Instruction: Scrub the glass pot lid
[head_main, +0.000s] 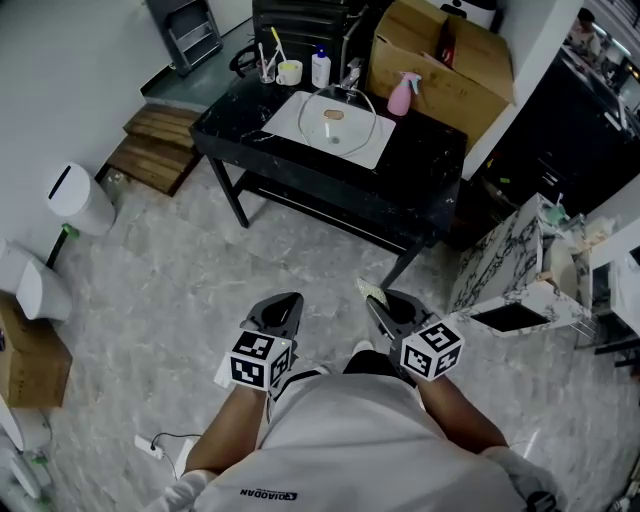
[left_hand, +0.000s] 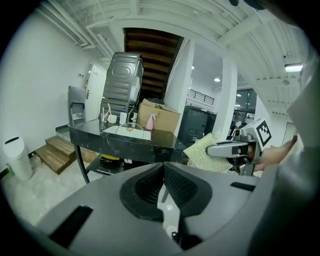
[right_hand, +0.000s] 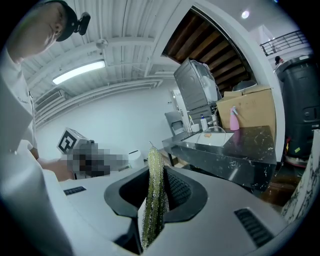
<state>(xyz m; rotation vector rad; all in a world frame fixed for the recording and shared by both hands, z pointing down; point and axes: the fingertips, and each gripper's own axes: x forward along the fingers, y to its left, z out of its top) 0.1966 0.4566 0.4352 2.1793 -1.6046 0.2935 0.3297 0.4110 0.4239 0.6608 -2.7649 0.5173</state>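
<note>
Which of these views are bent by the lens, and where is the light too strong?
Left gripper view: strong fisheye, the pillars lean, the ceiling beams curve, and the corners go black. Right gripper view: the same bending, and the ceiling lamp glares white. Head view: nearly straight lines and even light; the glass pot lid is small but clear.
</note>
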